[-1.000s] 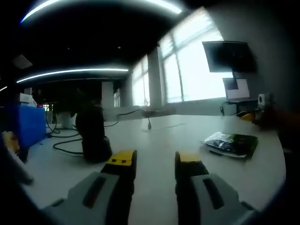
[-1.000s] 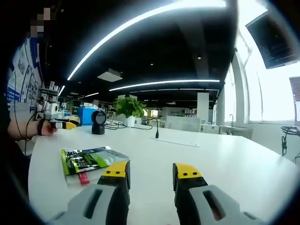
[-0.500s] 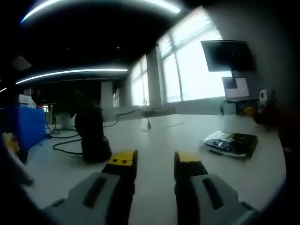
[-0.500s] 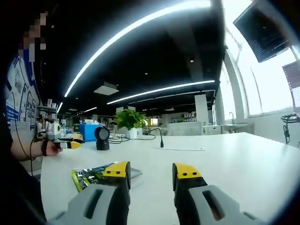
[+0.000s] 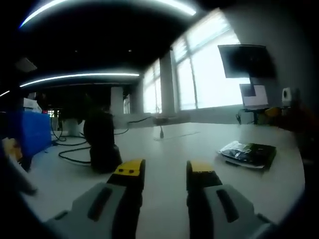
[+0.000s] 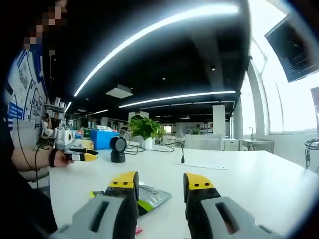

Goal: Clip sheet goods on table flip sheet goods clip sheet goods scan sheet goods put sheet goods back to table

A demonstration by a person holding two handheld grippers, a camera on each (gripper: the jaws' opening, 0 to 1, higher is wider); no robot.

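The sheet goods are a flat green and black packet [image 5: 249, 153] lying on the white table [image 5: 164, 144], to the right of my left gripper [image 5: 163, 172]. That gripper hovers low over the table, open, with nothing between its yellow-tipped jaws. In the right gripper view the packet [image 6: 152, 196] lies just beyond my right gripper [image 6: 160, 183], partly hidden behind its left jaw. The right gripper is open and holds nothing. A black scanner [image 5: 102, 144] stands ahead-left of the left gripper. A hand holds the left gripper [image 6: 82, 155] at the table's far left edge, close to the scanner [image 6: 118, 149].
A blue box [image 5: 30, 134] and a black cable [image 5: 75, 154] sit left of the scanner. A monitor [image 5: 244, 60] hangs by the windows. A potted plant [image 6: 144, 128], a small stand [image 6: 182, 158] and a thin flat sheet [image 6: 202, 166] are farther back on the table.
The right gripper's view has come down and closer to the packet, which now lies right at its left jaw. The left gripper's view has barely shifted.
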